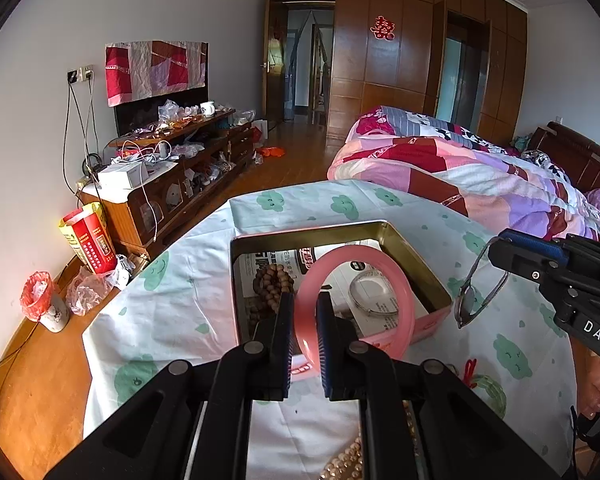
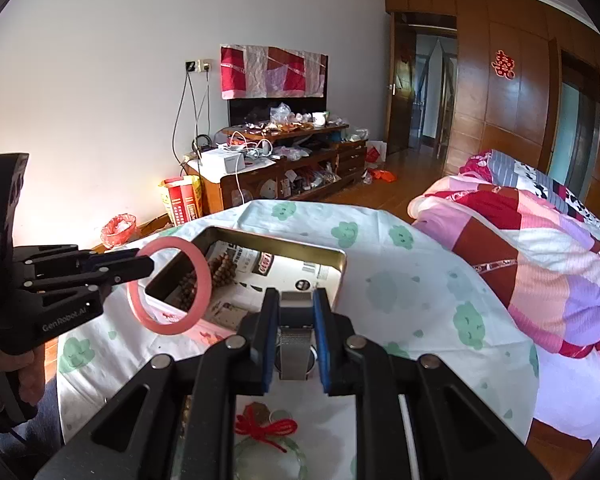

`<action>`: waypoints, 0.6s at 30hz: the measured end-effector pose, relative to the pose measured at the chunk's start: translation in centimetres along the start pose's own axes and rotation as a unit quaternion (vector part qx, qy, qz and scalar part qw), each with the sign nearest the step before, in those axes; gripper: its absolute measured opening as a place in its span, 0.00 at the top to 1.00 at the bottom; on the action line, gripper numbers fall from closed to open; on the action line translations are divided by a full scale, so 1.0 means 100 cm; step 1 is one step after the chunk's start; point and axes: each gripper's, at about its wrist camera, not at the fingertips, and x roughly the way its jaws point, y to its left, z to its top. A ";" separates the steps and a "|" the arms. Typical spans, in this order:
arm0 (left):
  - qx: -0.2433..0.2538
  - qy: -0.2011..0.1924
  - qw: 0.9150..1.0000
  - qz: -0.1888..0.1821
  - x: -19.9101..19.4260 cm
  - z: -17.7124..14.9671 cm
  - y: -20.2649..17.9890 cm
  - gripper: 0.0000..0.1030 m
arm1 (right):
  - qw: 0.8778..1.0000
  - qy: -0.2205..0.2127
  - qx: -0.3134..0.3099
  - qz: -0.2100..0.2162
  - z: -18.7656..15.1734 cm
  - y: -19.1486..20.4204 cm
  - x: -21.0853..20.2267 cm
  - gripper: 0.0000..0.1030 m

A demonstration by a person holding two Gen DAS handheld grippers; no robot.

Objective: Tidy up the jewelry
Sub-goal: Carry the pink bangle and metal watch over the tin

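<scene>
My left gripper is shut on a pink bangle and holds it above the near edge of the open pink tin box. The bangle and left gripper also show in the right wrist view. The box holds a wooden bead bracelet, a silver bangle and printed paper. My right gripper is shut on a watch with a silver mesh strap, which hangs from the right gripper beside the box.
The table has a white cloth with green clouds. A pearl necklace and a green bangle with red cord lie near me. A bed with a patchwork quilt is on the right, a cluttered wooden cabinet on the left.
</scene>
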 end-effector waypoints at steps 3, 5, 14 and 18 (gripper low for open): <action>0.002 -0.002 1.000 0.003 0.002 0.003 0.001 0.90 | 1.000 -0.003 -0.006 0.003 0.006 0.003 0.002 0.81; 0.004 -0.003 1.000 0.004 0.004 0.006 0.002 0.90 | 1.000 -0.005 -0.008 0.004 0.009 0.005 0.004 0.81; 0.009 -0.003 1.000 0.011 0.016 0.015 0.004 0.90 | 1.000 -0.008 -0.017 0.011 0.020 0.009 0.012 0.81; 0.012 -0.003 1.000 0.014 0.020 0.018 0.005 0.90 | 1.000 -0.010 -0.023 0.012 0.026 0.012 0.016 0.81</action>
